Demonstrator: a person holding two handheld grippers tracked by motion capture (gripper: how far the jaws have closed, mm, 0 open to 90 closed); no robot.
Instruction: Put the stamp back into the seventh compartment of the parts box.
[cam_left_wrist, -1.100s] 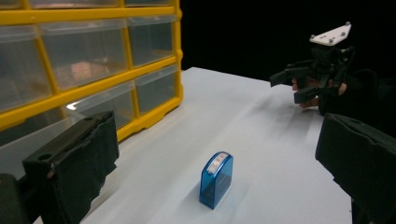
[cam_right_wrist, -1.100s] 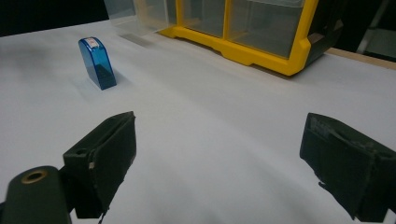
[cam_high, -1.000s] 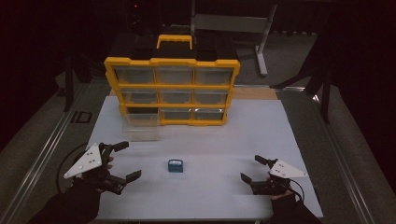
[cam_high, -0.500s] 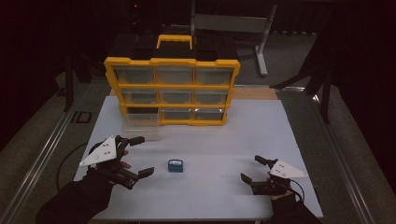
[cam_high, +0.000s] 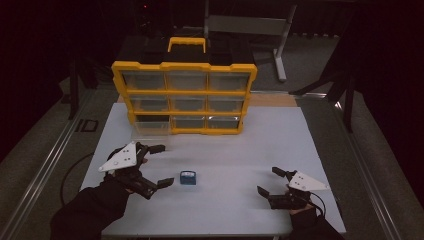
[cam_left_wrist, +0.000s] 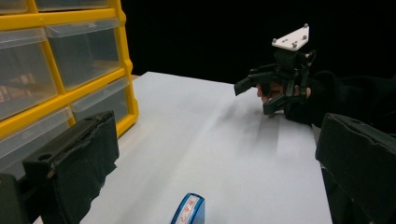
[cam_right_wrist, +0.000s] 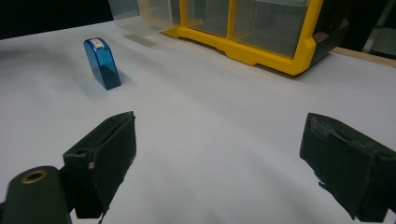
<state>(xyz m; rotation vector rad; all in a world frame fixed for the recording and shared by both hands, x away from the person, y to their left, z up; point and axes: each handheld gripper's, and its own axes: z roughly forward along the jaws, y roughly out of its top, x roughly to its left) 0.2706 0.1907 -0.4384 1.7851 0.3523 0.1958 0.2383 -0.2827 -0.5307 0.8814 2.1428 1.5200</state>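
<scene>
High view: the left hand-held gripper (cam_high: 156, 166) gapes wide beside the small blue box (cam_high: 188, 178) on the table (cam_high: 235, 155), nothing grasped yet; the right hand-held gripper (cam_high: 271, 181) waits open, empty.

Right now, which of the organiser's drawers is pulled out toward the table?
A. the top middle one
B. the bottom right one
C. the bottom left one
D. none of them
C: in the high view the clear bottom-left drawer juts out from the front of the yellow organiser onto the white table, while the other drawers sit flush in their frames; the left tongs are open near the small blue object.
</scene>
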